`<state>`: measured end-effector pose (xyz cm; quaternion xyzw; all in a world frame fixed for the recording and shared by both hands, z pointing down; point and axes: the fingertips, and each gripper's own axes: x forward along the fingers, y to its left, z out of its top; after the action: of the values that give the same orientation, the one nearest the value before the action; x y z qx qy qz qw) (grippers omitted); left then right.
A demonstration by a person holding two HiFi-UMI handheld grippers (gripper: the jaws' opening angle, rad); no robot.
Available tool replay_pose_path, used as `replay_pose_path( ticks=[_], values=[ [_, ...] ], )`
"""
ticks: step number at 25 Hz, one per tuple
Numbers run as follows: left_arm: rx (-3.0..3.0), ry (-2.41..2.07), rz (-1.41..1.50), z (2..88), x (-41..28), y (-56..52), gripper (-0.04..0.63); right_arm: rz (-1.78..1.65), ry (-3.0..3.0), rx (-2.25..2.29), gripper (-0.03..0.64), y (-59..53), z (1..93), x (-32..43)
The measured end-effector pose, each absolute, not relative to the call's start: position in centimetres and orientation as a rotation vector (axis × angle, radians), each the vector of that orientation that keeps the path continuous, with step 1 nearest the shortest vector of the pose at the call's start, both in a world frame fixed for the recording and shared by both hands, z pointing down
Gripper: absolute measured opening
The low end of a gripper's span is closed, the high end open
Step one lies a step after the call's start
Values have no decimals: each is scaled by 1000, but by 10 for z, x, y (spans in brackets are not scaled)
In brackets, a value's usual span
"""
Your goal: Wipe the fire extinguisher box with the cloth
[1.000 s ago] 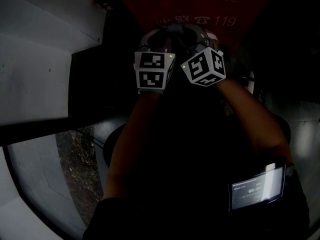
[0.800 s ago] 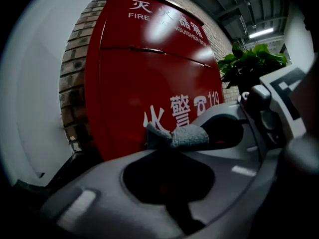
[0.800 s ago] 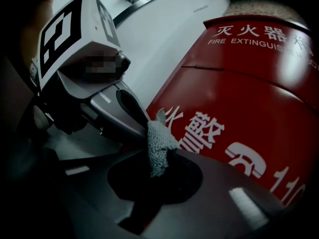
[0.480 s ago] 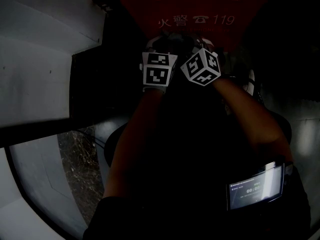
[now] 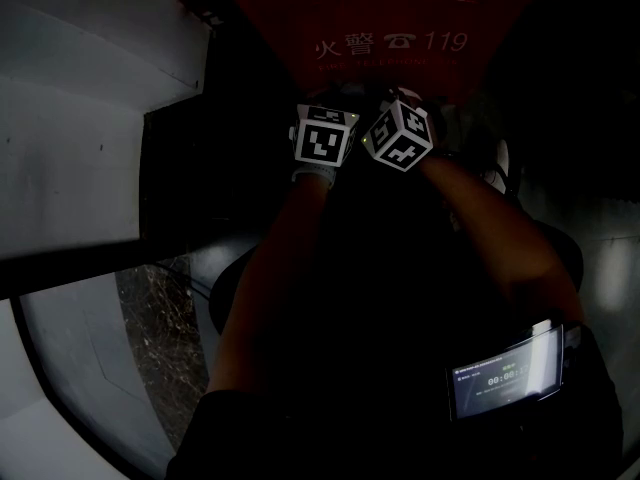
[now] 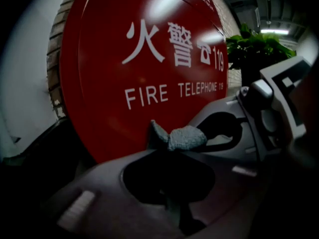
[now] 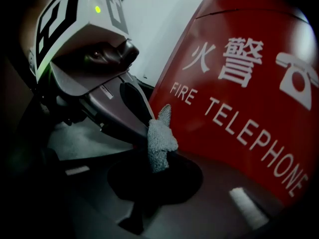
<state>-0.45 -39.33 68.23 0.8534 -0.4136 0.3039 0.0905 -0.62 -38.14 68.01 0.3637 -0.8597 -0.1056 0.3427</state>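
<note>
Left tool (image 6: 171, 147) and right tool (image 7: 156, 161) have advanced, both clamped on the cloth (image 6: 182, 137), with the fire extinguisher box (image 6: 149, 49) face directly ahead.

The cloth (image 6: 180, 137) is nubbly, the box (image 6: 114, 49) glossy.

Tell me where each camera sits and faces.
Head view: on the head, looking steeply down at the red box; forearms, marker cubes show.
Left gripper view: rides the left gripper, facing the box front; own jaws pinch the cloth.
Right gripper view: rides the right gripper, facing the box obliquely; own jaws, left gripper's cube.
Shared: cloth, FIRE TELEPHONE lettering.
</note>
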Motion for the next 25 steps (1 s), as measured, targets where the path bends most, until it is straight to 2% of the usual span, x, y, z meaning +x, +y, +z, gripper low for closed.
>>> replay_pose_path(
  ticks=[7, 11, 15, 21, 25],
  values=[
    [2448, -1198, 959, 694, -6, -390, 2, -215, -2221, 910, 28, -379, 694, -10],
    [2466, -1211, 855, 666, -3, -380, 2, -251, -2243, 927, 28, -368, 665, -9],
    [2628, -1301, 726, 592, 4, -374, 2, -432, -2221, 997, 28, -361, 594, 0],
    [2866, -1364, 320, 455, 15, -361, 2, -740, -2196, 1200, 28, -346, 452, 17],
    [2929, -1431, 256, 422, 10, -351, 2, -933, -2164, 1330, 28, -344, 356, 24]
  ],
)
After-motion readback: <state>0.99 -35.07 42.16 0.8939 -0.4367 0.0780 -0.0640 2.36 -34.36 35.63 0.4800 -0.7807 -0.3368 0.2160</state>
